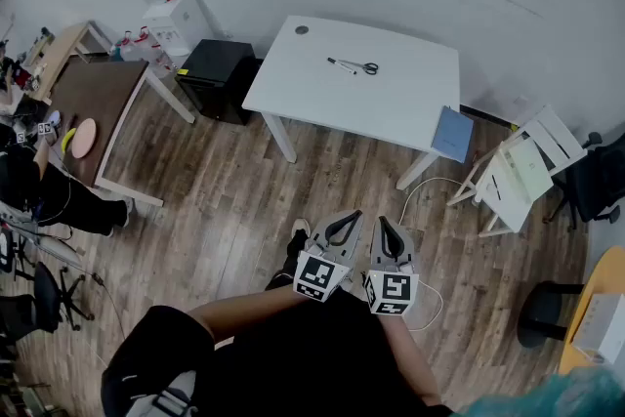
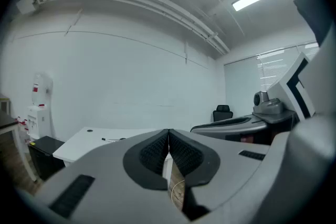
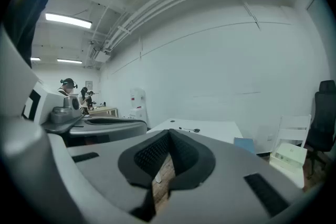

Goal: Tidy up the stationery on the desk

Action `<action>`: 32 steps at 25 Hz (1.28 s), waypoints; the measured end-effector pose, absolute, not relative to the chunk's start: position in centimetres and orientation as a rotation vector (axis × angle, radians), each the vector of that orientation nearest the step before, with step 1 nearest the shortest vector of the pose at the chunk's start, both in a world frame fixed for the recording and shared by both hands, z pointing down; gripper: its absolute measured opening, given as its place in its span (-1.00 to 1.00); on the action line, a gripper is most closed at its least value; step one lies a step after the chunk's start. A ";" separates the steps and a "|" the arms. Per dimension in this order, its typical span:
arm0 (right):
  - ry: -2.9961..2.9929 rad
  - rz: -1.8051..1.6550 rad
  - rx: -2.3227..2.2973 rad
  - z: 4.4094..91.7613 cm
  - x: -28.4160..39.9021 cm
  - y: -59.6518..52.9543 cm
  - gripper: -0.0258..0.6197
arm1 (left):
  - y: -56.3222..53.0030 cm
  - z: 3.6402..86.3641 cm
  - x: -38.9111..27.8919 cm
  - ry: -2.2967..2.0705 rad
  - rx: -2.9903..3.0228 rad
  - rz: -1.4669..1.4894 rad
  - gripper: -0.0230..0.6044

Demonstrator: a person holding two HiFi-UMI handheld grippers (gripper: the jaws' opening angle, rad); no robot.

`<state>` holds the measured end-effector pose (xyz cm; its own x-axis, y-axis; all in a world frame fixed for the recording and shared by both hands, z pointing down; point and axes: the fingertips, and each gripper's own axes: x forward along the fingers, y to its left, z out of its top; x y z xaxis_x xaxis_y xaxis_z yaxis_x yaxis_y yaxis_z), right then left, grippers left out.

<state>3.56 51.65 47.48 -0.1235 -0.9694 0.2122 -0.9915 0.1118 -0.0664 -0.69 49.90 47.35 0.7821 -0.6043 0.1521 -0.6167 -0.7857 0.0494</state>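
Note:
A white desk (image 1: 391, 98) stands across the room by the far wall. On it lie black-handled scissors (image 1: 367, 67) and a pen (image 1: 341, 65) side by side. A blue notebook (image 1: 452, 134) rests at the desk's right front corner. My left gripper (image 1: 345, 220) and right gripper (image 1: 384, 224) are held close together low over the wooden floor, well short of the desk. Both are shut with nothing between their jaws. The left gripper view has its pads (image 2: 157, 152) touching and the desk (image 2: 86, 140) far off. The right gripper view shows the scissors (image 3: 193, 130) and notebook (image 3: 244, 145) beyond its shut pads (image 3: 157, 153).
A black cabinet (image 1: 220, 73) and a water dispenser (image 1: 168, 5) stand left of the desk. A brown table (image 1: 93, 98) is further left, with a person seated by it. A white folding chair (image 1: 518, 169) and a black office chair (image 1: 598, 179) stand right. A cable (image 1: 422, 195) lies on the floor.

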 end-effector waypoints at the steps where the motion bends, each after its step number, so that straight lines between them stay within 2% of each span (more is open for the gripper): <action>1: -2.255 0.286 1.995 47.6 3.5 51.9 -0.83 | 50.1 47.4 -0.7 -0.990 2.872 0.194 -0.88; 20: -2.198 0.529 2.166 51.2 8.6 53.3 -0.81 | 49.3 50.8 3.1 -0.868 2.824 0.230 -0.88; 32: -2.117 0.671 2.159 53.4 14.6 43.4 -0.81 | 40.2 53.2 9.9 -0.743 2.775 0.284 -0.88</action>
<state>14.56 43.42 53.45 -0.0279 -0.9429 0.3320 -0.9620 -0.0649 -0.2652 9.95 40.18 53.25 0.8507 -0.4619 0.2511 -0.5115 -0.8375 0.1923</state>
